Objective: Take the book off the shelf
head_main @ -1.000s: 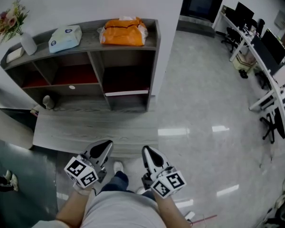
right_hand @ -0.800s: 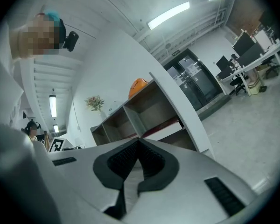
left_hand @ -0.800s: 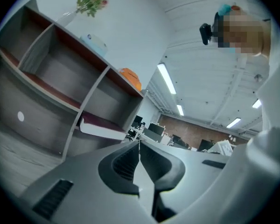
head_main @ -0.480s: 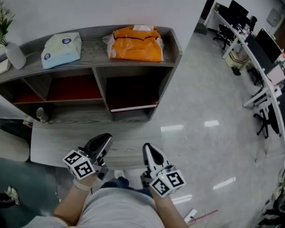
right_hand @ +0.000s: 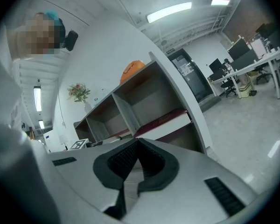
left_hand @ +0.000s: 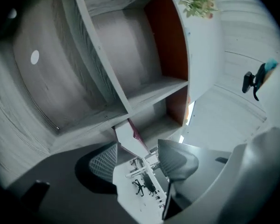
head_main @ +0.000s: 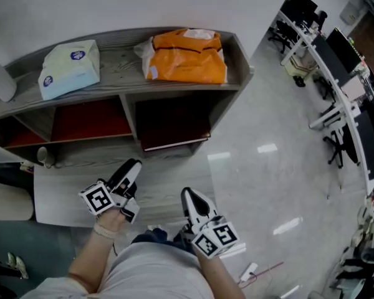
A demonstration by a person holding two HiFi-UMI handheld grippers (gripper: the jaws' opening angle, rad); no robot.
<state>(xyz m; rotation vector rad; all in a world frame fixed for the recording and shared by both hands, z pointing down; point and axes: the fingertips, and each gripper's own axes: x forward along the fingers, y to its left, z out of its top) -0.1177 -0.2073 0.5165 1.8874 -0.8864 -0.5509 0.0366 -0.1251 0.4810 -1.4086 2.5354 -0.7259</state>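
The book [head_main: 174, 143] lies flat in the shelf's [head_main: 128, 45] lower right compartment, dark red cover up and white page edge toward me. My left gripper [head_main: 132, 178] is rolled to one side and hovers over the low grey platform, short of the shelf. Its jaws have just been opening and hold nothing. In the left gripper view the book [left_hand: 130, 136] shows in the distance past the open left gripper [left_hand: 140, 160]. My right gripper [head_main: 188, 195] stands shut and empty to its right, farther from the shelf. In the right gripper view the book [right_hand: 165, 122] lies beyond the right gripper [right_hand: 137, 143].
On the shelf top lie a pale blue tissue pack [head_main: 68, 67] and an orange bag [head_main: 186, 58], with a white vase [head_main: 0, 83] at the left end. A low grey platform [head_main: 68, 192] fronts the shelf. Desks with monitors and chairs [head_main: 324, 48] line the right side.
The shelf has come closer in the head view. The left gripper has moved toward the shelf, rolled sideways and opened its jaws. The right gripper has shifted a little and stays shut.
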